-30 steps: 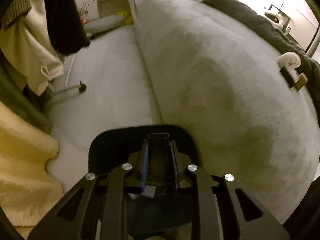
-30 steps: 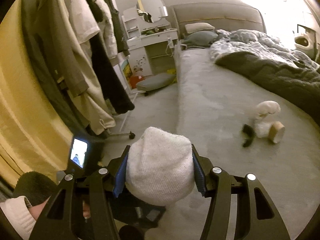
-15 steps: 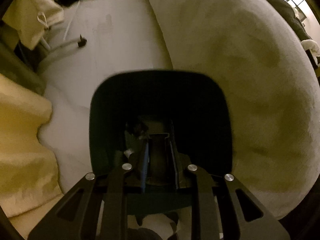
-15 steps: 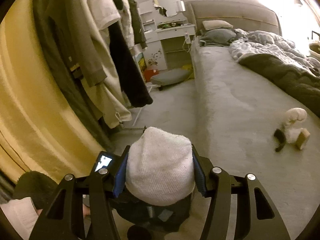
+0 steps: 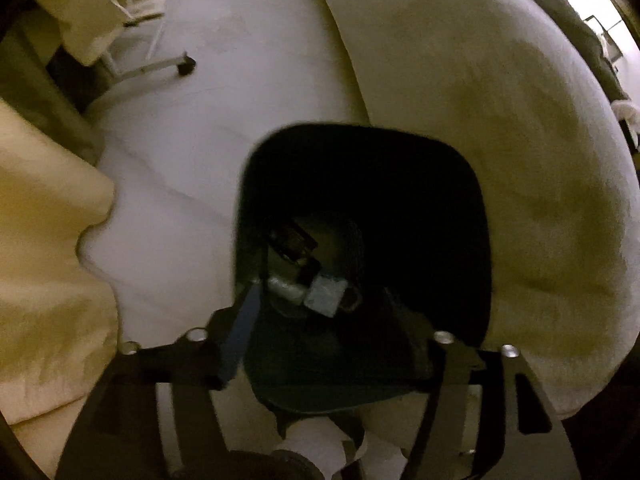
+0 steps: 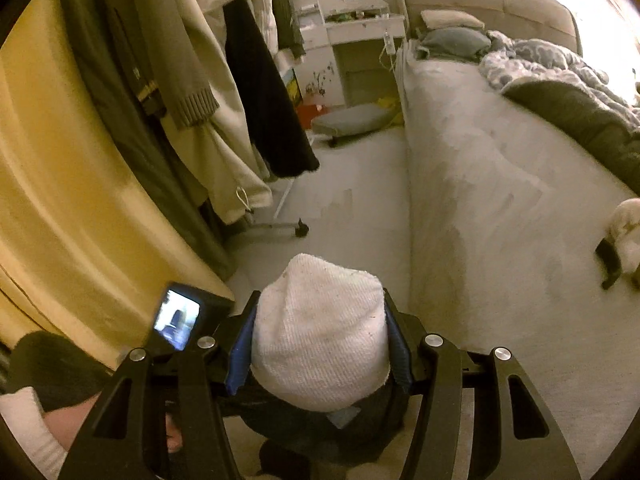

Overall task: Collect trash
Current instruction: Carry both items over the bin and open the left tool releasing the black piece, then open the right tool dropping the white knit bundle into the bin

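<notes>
Trash bin (image 5: 460, 208) sits directly below my left gripper (image 5: 332, 344), jaws just opened and empty, while my right gripper (image 6: 320, 344) clamps the white cloth wad (image 6: 320, 332) above it, presumably for dropping in.

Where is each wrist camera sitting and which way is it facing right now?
Left wrist: on left tongs, jaws just opened, nothing gripped, facing steeply down into black bin.
Right wrist: on right tongs clamping white knit bundle, facing down the bedroom; a hand shows lower left.
Shared: bed, rack's wheeled foot.
</notes>
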### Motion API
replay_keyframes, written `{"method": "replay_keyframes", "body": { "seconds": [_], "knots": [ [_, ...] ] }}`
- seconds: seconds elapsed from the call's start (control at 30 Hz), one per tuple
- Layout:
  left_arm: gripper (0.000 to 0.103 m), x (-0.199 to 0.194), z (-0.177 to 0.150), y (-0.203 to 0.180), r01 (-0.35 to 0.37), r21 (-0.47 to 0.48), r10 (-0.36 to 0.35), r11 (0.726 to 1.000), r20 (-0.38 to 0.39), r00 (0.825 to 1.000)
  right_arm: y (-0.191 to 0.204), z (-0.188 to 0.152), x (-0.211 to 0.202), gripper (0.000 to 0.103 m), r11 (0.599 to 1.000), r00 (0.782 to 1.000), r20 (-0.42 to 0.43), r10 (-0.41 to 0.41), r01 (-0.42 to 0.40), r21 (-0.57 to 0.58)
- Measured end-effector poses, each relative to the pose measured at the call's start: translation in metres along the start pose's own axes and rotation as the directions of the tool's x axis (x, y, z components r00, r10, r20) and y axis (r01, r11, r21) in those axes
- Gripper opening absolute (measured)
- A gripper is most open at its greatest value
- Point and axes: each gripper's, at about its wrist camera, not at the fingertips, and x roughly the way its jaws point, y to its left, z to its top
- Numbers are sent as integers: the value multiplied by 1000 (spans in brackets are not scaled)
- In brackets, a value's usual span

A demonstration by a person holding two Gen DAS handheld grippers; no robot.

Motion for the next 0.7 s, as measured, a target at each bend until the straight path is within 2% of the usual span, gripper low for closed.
{"method": "replay_keyframes", "body": {
  "seconds": [0.13, 0.33, 0.57, 0.7],
  "knots": [
    [77, -16, -2, 15, -21, -23, 22, 1000, 56, 998, 4, -4, 18, 57, 1000, 999, -47, -2, 1, -4],
    [77, -42, -5, 24, -77, -13, 78, 997, 143, 987, 9, -12, 45, 57, 1000, 994, -113, -9, 8, -9],
    [74, -72, -9, 32, -132, -3, 128, 991, 246, 961, 6, -24, 77, 57, 999, 980, -199, -19, 24, 24],
    [72, -89, -9, 36, -132, -1, 126, 991, 302, 945, 6, -31, 91, 57, 999, 972, -234, -16, 25, 34]
  ]
}}
